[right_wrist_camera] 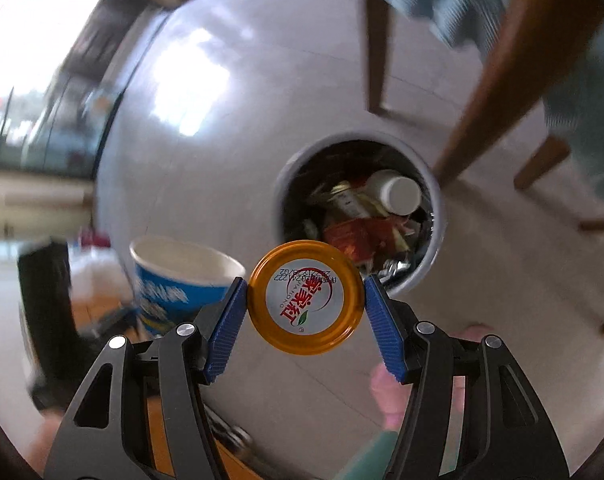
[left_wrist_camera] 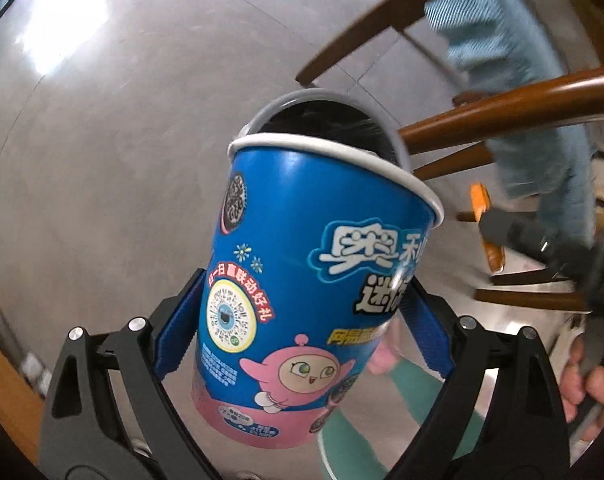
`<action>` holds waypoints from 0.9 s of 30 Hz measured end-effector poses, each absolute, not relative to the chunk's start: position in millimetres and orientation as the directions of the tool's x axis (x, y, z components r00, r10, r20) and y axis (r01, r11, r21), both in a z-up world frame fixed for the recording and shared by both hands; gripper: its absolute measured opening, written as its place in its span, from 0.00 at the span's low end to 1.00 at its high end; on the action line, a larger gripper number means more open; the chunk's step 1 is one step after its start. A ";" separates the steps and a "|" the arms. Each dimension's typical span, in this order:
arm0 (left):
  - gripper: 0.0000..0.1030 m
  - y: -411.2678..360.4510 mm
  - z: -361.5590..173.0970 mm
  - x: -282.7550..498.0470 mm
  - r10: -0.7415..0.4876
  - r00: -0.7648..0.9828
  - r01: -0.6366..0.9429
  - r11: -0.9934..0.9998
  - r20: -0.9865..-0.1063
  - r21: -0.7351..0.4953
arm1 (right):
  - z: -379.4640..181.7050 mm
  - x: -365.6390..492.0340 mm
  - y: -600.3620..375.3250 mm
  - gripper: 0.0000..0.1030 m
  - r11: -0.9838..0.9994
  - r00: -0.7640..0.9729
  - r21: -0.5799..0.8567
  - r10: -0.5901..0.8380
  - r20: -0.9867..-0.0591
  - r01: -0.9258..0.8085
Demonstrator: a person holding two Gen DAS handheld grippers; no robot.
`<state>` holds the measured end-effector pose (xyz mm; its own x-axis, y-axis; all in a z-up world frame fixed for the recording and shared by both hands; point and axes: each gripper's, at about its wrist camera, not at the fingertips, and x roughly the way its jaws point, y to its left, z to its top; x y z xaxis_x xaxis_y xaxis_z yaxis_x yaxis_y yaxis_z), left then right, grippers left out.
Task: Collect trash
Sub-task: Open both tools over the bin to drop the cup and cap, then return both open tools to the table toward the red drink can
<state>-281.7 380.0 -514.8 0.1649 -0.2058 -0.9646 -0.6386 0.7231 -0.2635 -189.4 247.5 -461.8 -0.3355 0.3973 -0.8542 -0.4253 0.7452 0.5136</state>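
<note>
Trash bin (right_wrist_camera: 436, 216) sits on floor beside chair legs, packed with wrappers and white bottle (right_wrist_camera: 394, 192). My left gripper (left_wrist_camera: 302, 316) clamps blue snack cup (left_wrist_camera: 302, 280), tilted over bin. My right gripper (right_wrist_camera: 306, 300) pinches orange-rimmed lid (right_wrist_camera: 306, 298) just short of bin rim.

The left gripper (left_wrist_camera: 302, 316) holds a big blue paper cup (left_wrist_camera: 310, 280) between its two blue pads (left_wrist_camera: 178, 328), one pad on each side of the cup. The cup tilts a little and has a pink cartoon face low on it. Just behind the cup's white rim is the grey trash bin (left_wrist_camera: 326, 98), dark inside. Right of the cup are brown chair legs (left_wrist_camera: 502, 108) and a blue cloth (left_wrist_camera: 502, 40).
</note>
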 end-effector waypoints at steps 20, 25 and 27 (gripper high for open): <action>0.88 356.1 -421.7 -336.7 -0.191 0.222 -0.756 0.586 -0.956 -0.293 | -383.7 -202.2 206.1 0.71 0.730 -0.467 0.552 0.354 -0.810 -0.403; 0.91 329.9 -297.8 -396.7 -0.117 0.162 -0.785 0.586 -0.980 -0.200 | -282.5 -248.9 180.3 0.71 0.643 -0.533 0.629 0.378 -0.757 -0.437; 0.91 322.6 -256.2 -407.3 -0.102 0.169 -0.783 0.590 -0.980 -0.196 | -232.6 -255.7 164.9 0.71 0.608 -0.526 0.665 0.428 -0.735 -0.433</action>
<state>-407.3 322.6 -256.2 0.1685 -0.1021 -0.9804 -0.7831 0.5901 -0.1961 -255.7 164.9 -232.6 -0.5263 0.4283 -0.7346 -0.4335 0.6081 0.6651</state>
